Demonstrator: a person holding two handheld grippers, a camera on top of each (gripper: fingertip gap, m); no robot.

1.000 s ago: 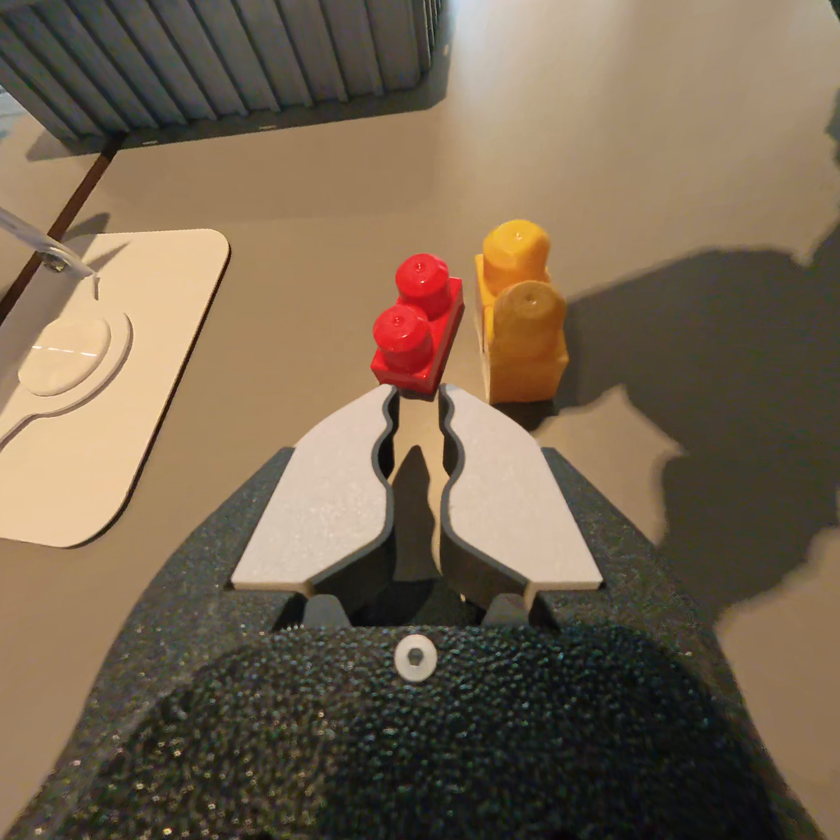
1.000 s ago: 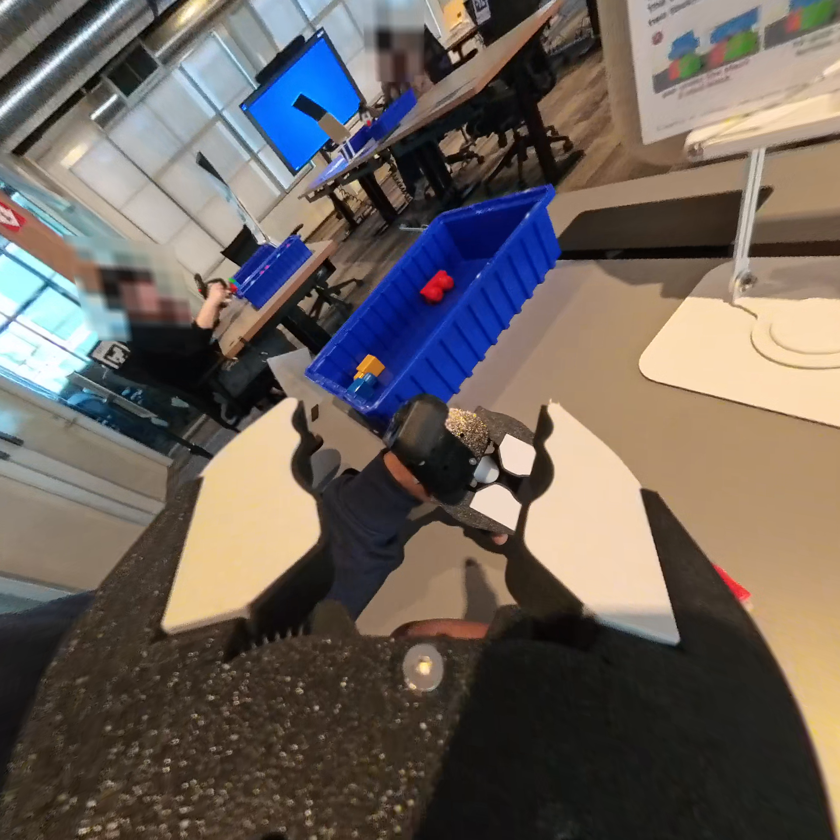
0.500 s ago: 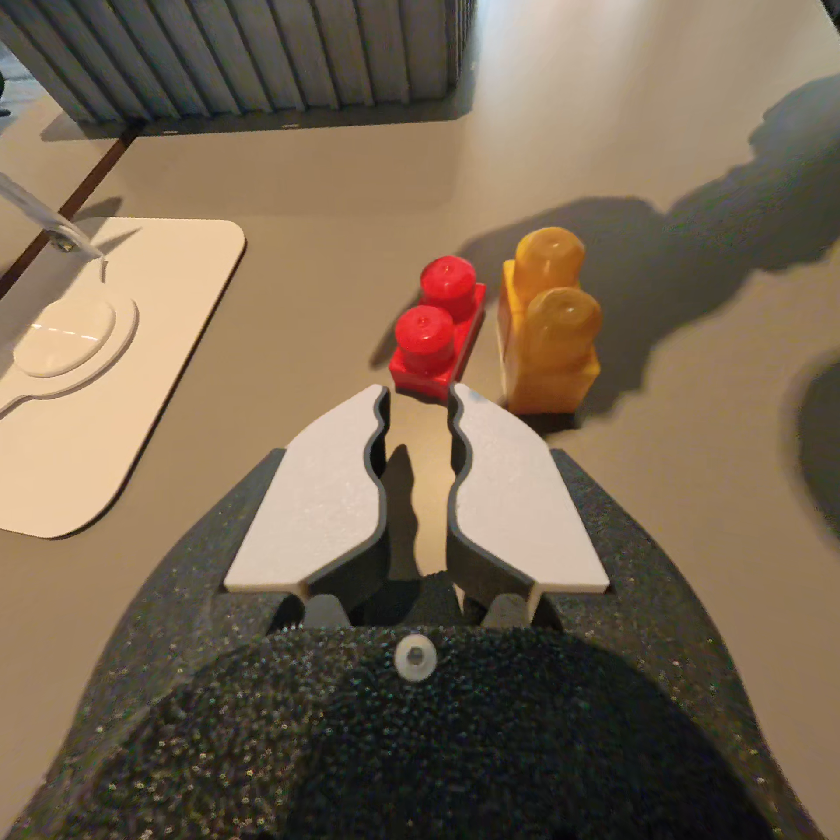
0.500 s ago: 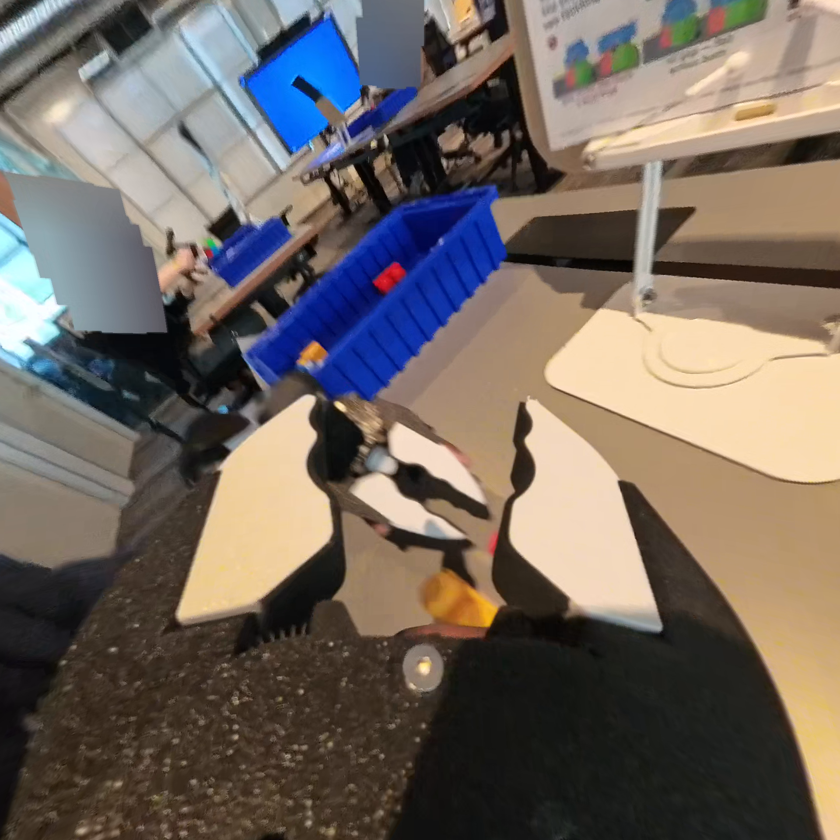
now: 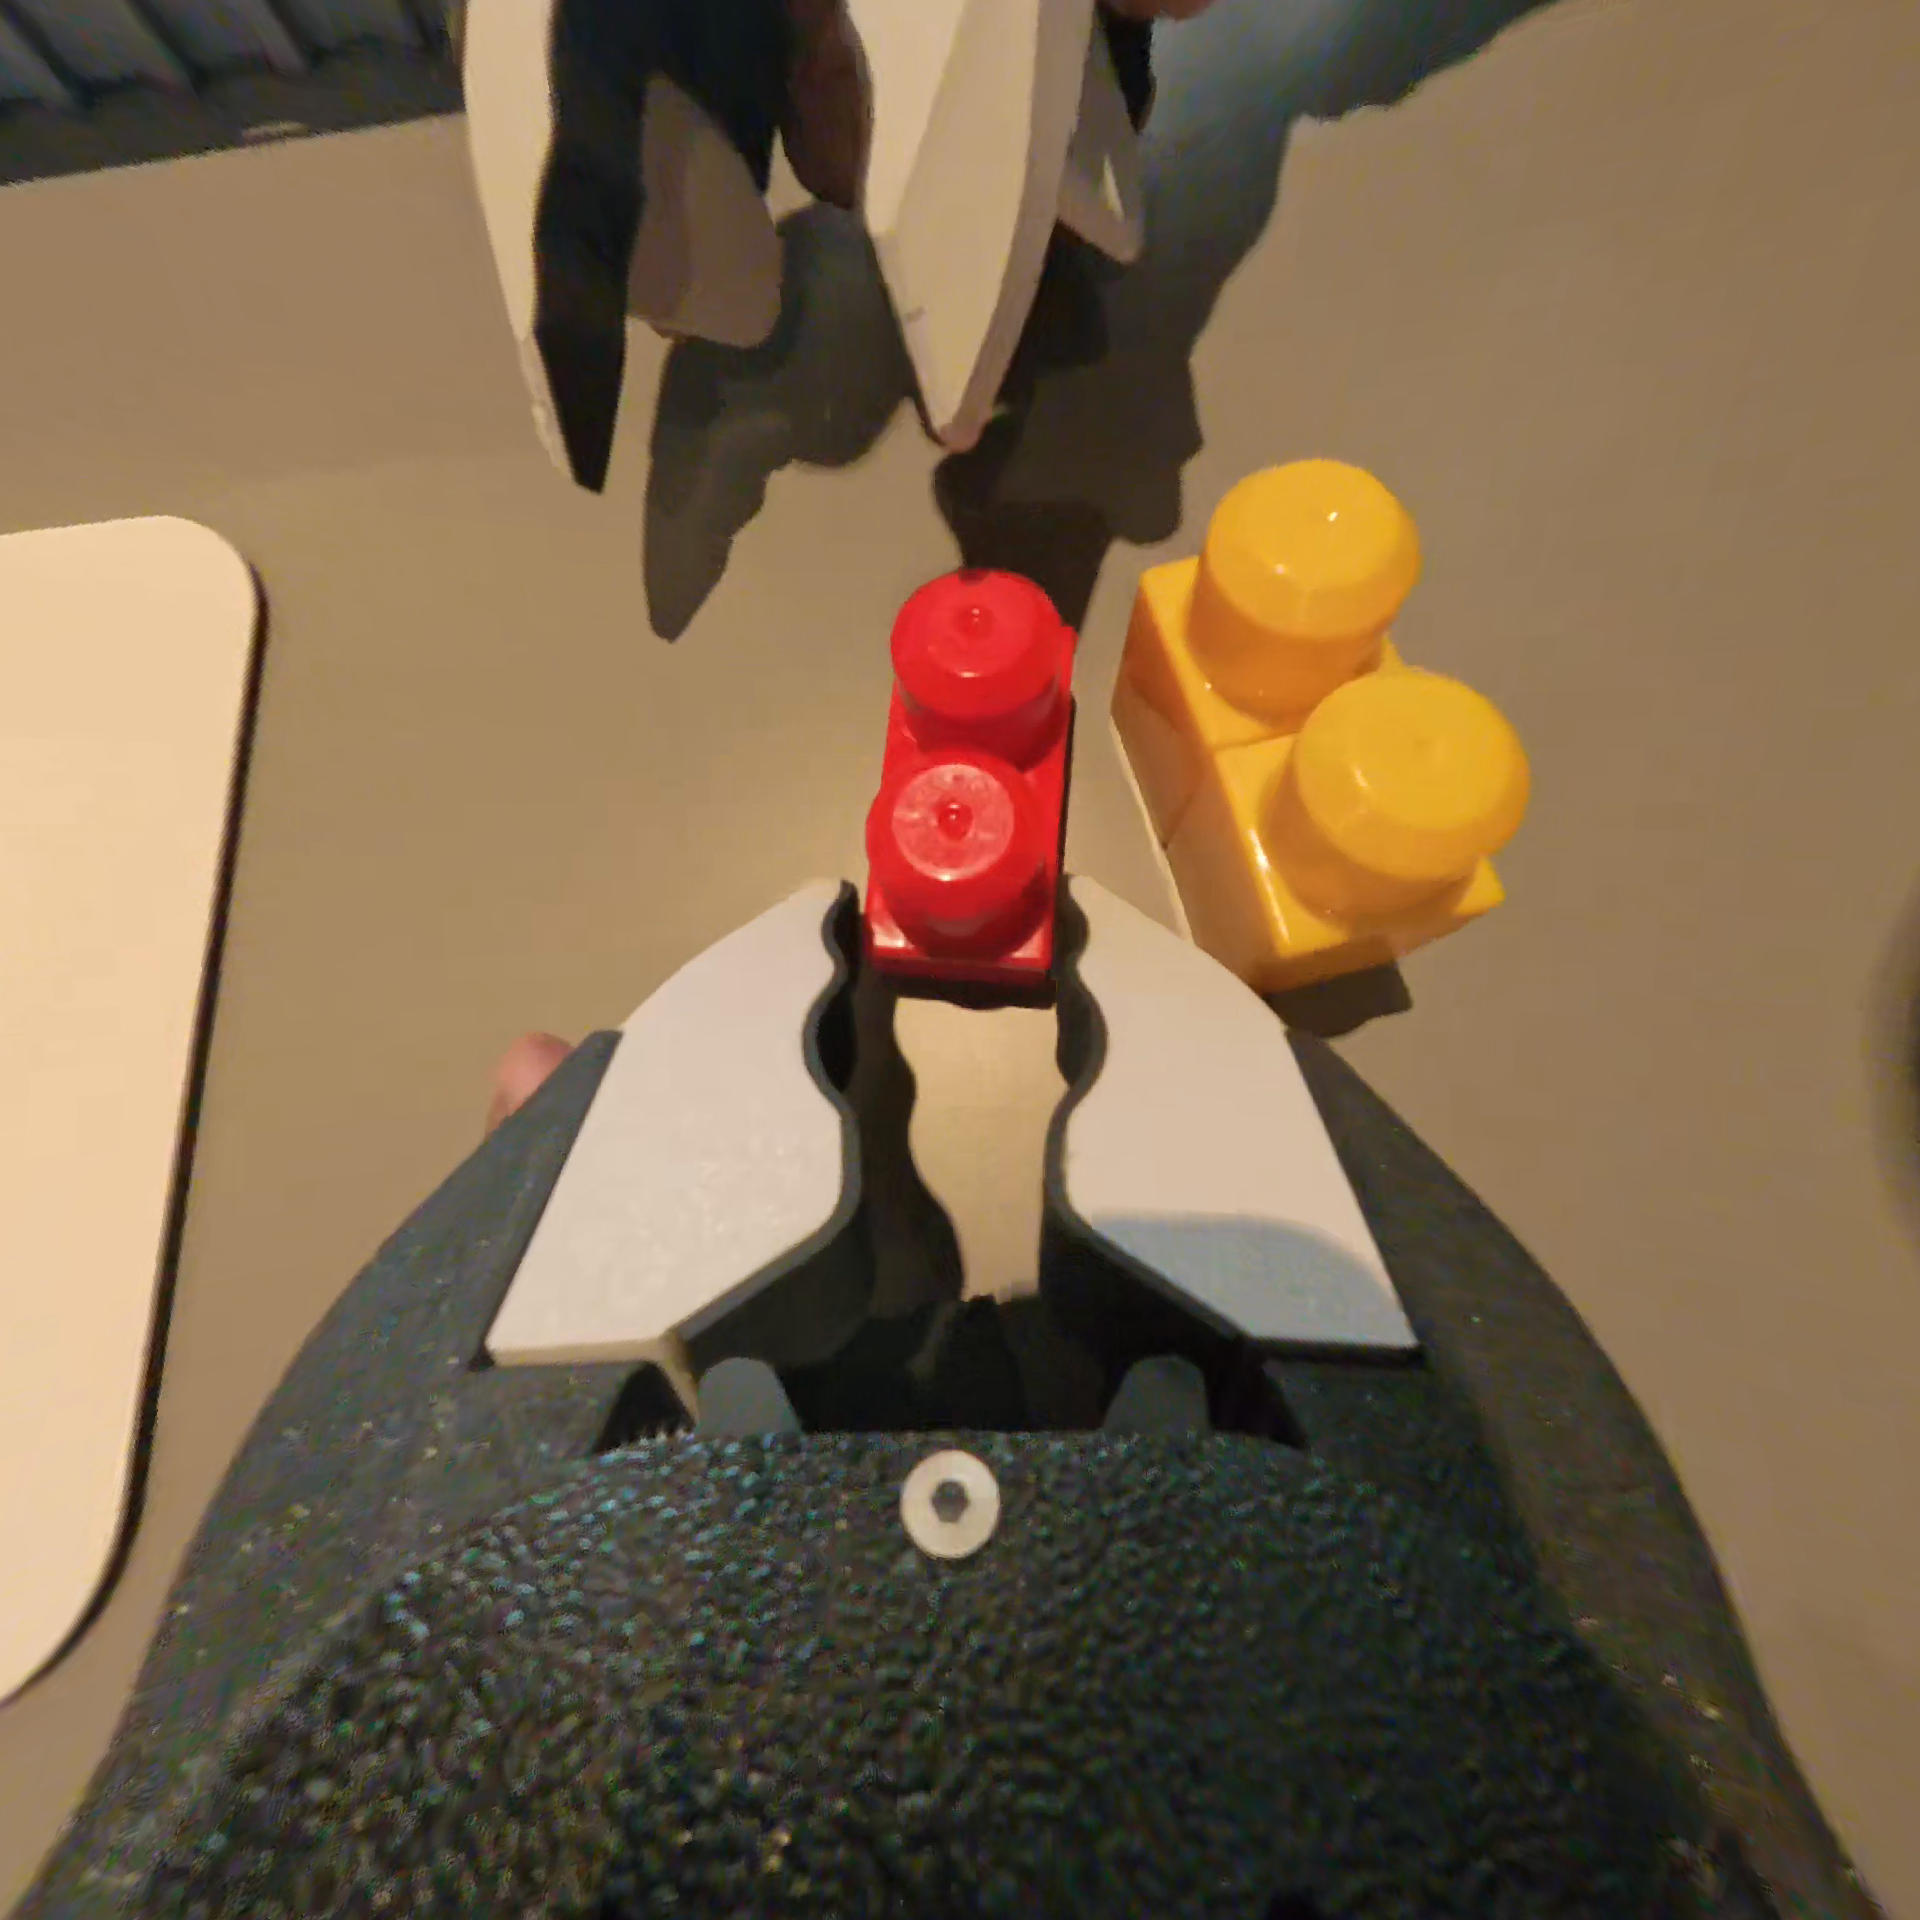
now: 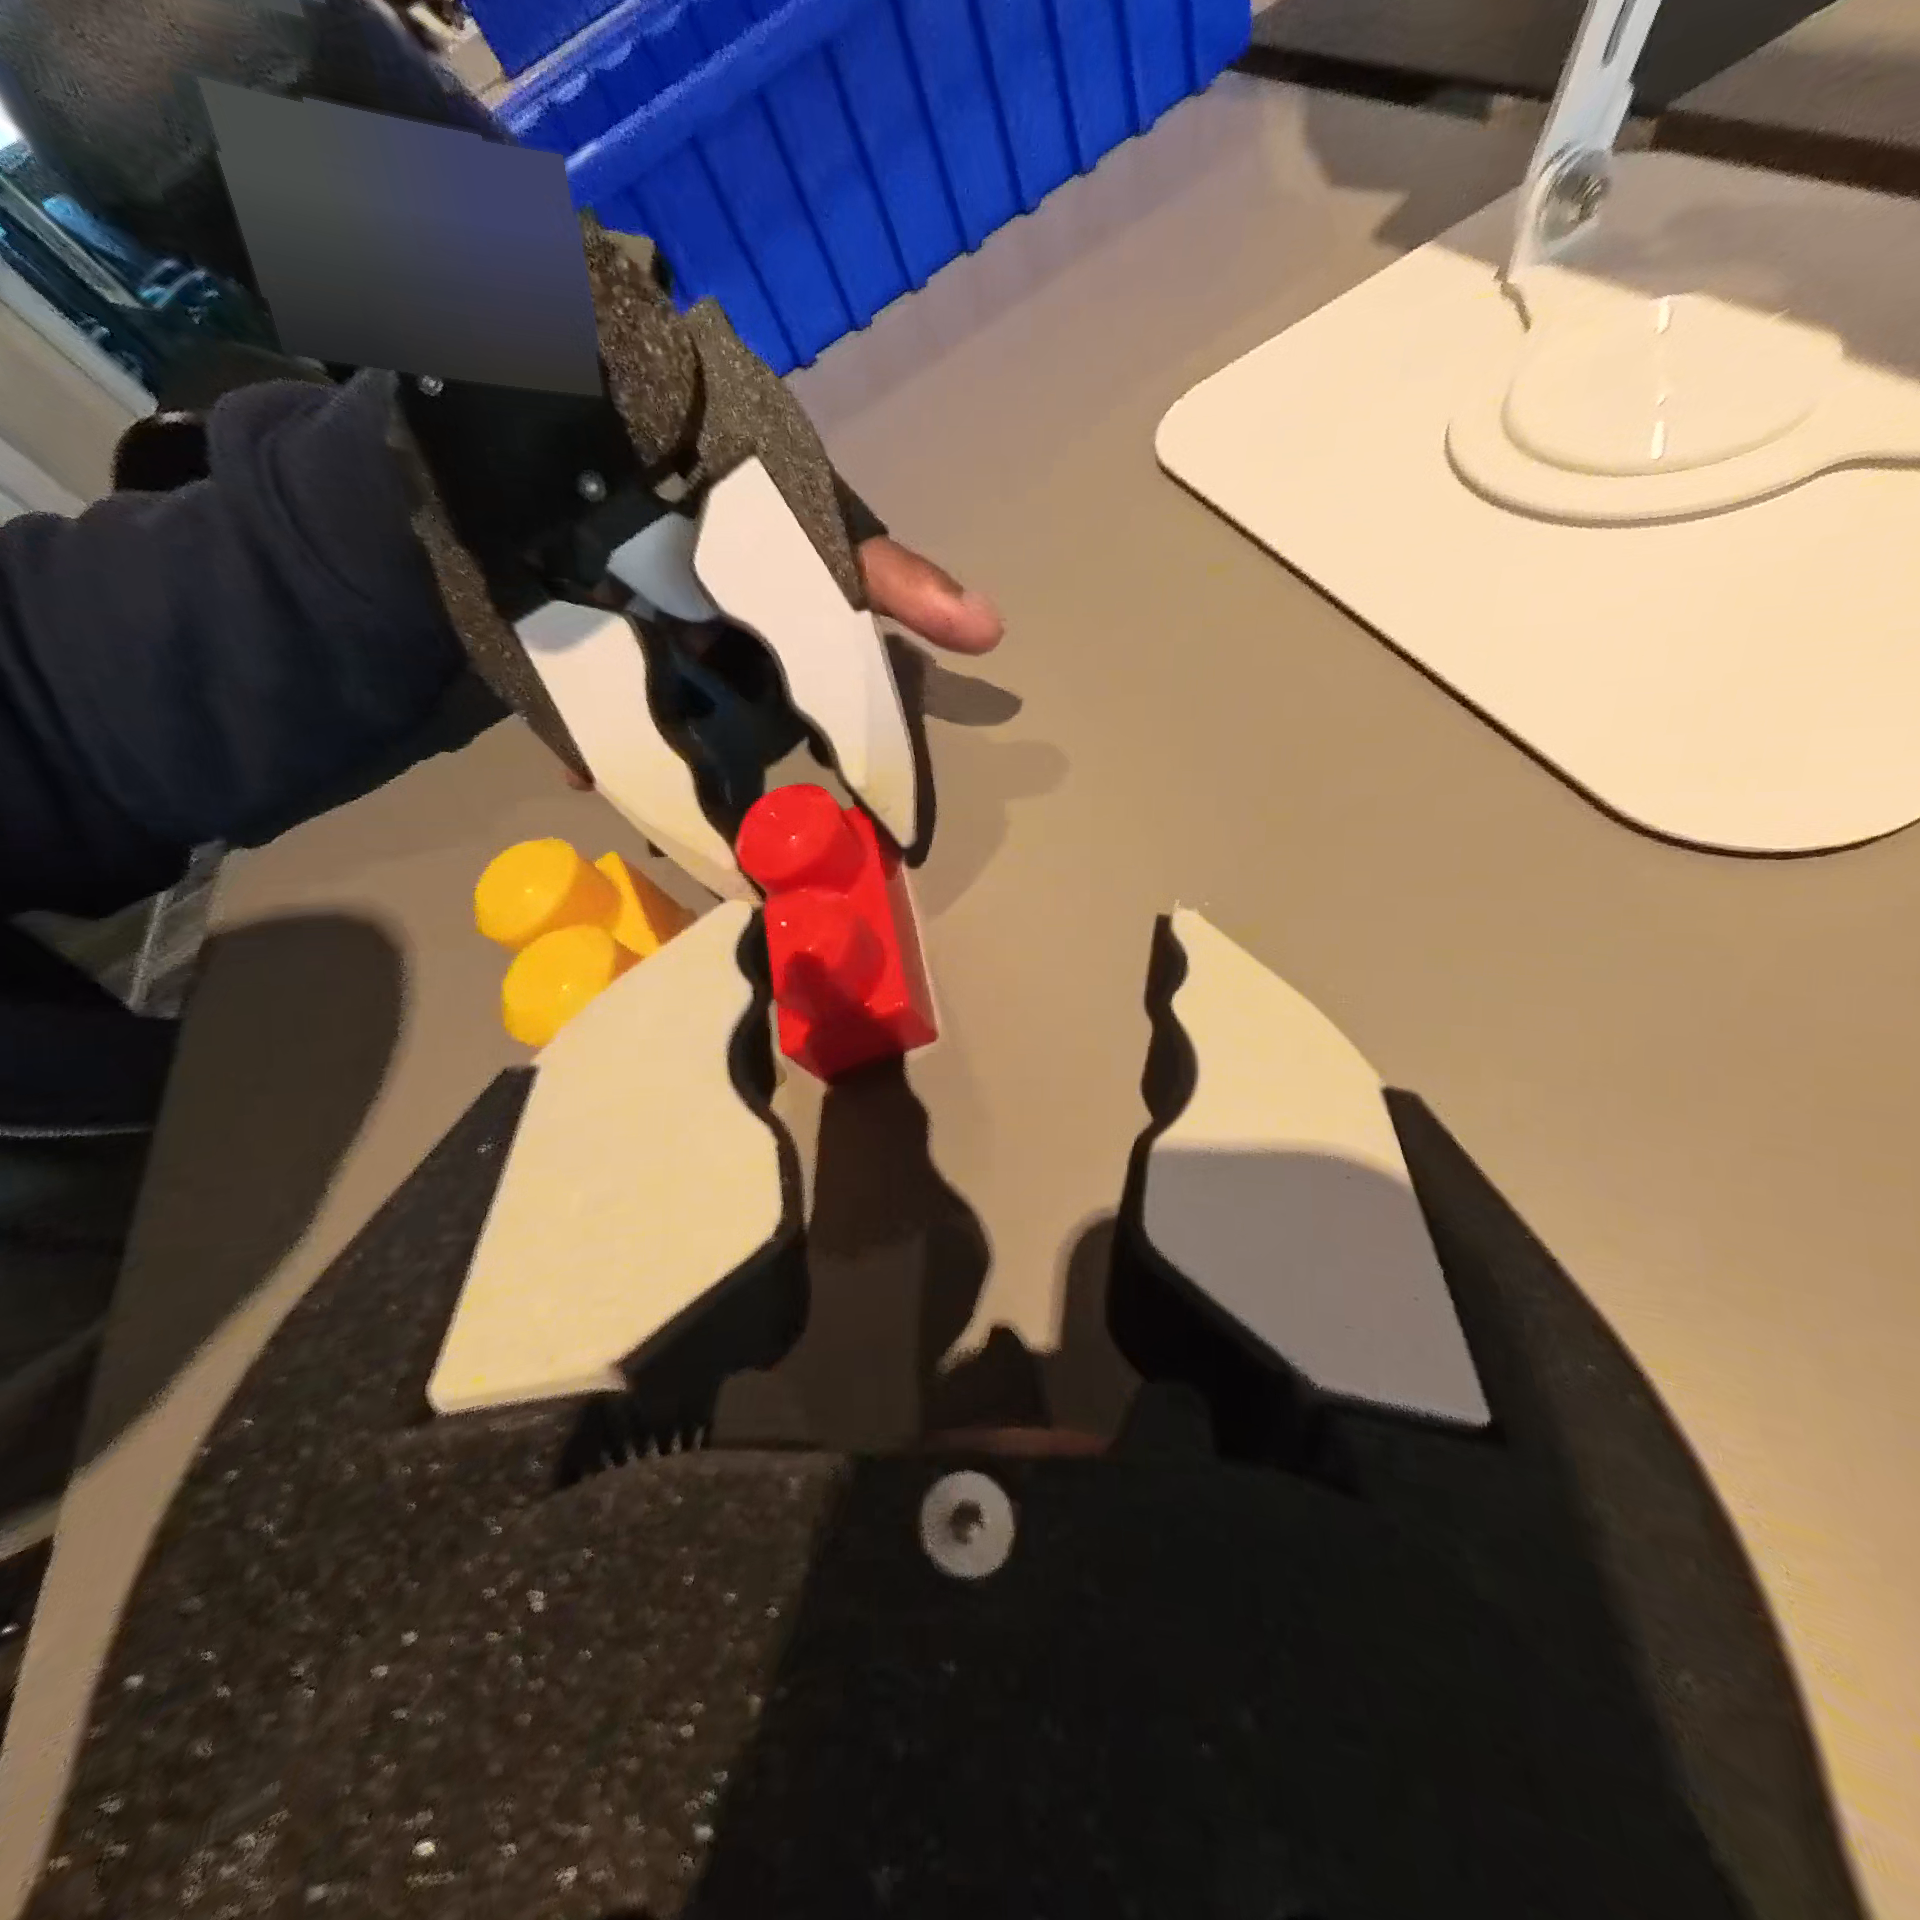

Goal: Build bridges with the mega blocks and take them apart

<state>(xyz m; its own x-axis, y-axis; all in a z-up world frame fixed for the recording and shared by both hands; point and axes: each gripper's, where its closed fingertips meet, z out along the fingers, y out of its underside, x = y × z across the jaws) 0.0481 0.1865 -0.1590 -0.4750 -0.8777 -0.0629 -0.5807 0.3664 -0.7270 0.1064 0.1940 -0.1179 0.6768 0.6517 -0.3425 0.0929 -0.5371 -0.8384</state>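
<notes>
A small red two-stud block (image 5: 971, 790) has its near end between the fingertips of my left gripper (image 5: 961, 904), which is shut on it. In the right wrist view the red block (image 6: 847, 956) is tilted, just above the table. A taller yellow two-stud block (image 5: 1309, 769) stands on the table just right of it, and also shows in the right wrist view (image 6: 561, 935). My right gripper (image 6: 956, 914) is open and empty. It faces the left gripper (image 6: 821, 868), with its left finger next to the red block. It also shows from the left wrist (image 5: 769, 447), beyond the red block.
A white stand base (image 6: 1558, 582) with a clear post lies on the tan table, and shows at the left in the left wrist view (image 5: 104, 935). A blue ribbed bin (image 6: 883, 177) stands behind the left gripper. A dark sleeve (image 6: 208, 644) holds that gripper. Across from one pair of fingers to the other is roughly 8 cm.
The right gripper has swung down from facing the room to facing the blocks and the left gripper. The left gripper's fingers have spread and now grip the red block's end.
</notes>
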